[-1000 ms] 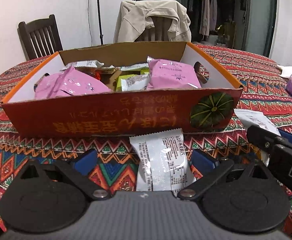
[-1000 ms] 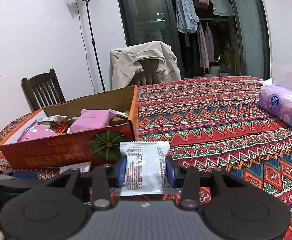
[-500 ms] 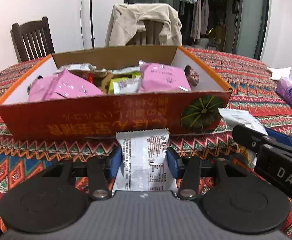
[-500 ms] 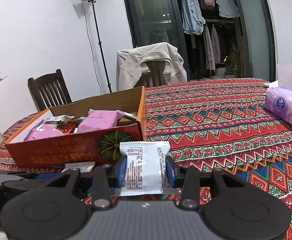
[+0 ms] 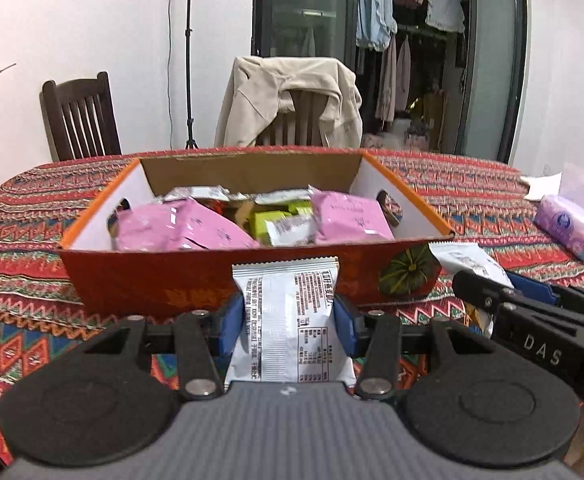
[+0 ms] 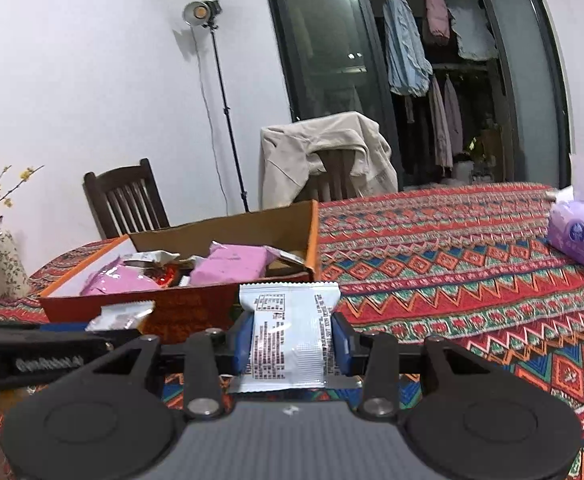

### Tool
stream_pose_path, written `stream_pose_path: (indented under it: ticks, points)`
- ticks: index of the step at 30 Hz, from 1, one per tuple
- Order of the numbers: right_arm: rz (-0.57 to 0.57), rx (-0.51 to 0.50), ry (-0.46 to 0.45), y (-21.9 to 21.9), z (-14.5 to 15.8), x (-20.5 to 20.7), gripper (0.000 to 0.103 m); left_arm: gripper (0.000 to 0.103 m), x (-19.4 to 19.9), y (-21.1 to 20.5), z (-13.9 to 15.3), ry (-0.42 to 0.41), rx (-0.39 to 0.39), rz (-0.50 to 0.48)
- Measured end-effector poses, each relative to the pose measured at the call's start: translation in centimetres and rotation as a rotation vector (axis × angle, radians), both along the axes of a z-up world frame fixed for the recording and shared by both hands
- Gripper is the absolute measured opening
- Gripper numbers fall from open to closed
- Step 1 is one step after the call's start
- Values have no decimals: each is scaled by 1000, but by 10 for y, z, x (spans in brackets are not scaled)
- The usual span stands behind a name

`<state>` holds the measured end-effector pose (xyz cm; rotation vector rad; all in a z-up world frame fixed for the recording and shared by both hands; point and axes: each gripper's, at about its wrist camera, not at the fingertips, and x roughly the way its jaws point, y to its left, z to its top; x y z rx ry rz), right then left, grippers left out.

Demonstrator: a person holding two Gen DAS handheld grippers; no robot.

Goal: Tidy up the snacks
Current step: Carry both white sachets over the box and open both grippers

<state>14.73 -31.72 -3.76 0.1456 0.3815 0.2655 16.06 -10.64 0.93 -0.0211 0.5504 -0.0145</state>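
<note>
An orange cardboard box with a pumpkin picture sits on the patterned tablecloth, holding pink packets and other snacks. My left gripper is shut on a white snack packet and holds it up just in front of the box's near wall. My right gripper is shut on another white snack packet, lifted to the right of the box. The right gripper and its packet also show in the left wrist view.
A purple tissue pack lies at the table's right side, also in the right wrist view. Two chairs stand behind the table, one draped with a beige jacket. A vase with flowers stands at far left.
My left gripper closed on the white packet lying in front of the box and lifted it. My right gripper rose with its packet still held.
</note>
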Motion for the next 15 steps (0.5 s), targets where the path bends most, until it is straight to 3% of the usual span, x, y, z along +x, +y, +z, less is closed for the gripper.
stream_pose_path:
  ticks: [15]
  points:
    - [12, -69, -140, 28, 51, -10, 40, 49, -1, 37, 42, -135, -13, -6]
